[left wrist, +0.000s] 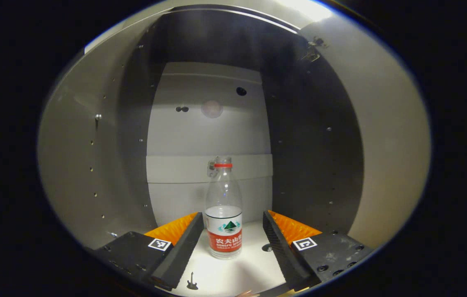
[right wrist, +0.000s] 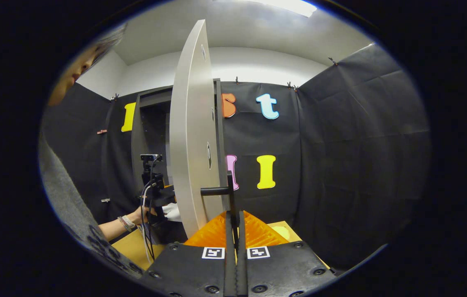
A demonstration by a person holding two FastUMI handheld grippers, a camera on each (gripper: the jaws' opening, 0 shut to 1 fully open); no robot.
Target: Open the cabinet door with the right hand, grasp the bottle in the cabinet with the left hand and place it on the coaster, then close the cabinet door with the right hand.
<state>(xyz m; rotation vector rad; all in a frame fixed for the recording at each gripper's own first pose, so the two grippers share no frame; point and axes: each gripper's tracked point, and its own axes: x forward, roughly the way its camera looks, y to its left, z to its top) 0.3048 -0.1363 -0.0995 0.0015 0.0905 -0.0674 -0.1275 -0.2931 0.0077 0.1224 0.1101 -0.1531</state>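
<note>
The bottle (left wrist: 223, 210) stands upright on the cabinet floor (left wrist: 233, 268), near the front. It is clear plastic, nearly empty, so we judge it light, easily tipped and slightly crushable; the labelled lower body is the safest place to grip, with moderate pressure. The left tool (left wrist: 233, 231) is spread wide, its fingers flanking the bottle without touching it, the bottle centred in the gap. In the right gripper view, the right tool (right wrist: 233, 231) is clamped on the handle (right wrist: 231, 194) of the door (right wrist: 192, 136), which stands open, edge-on to us.
</note>
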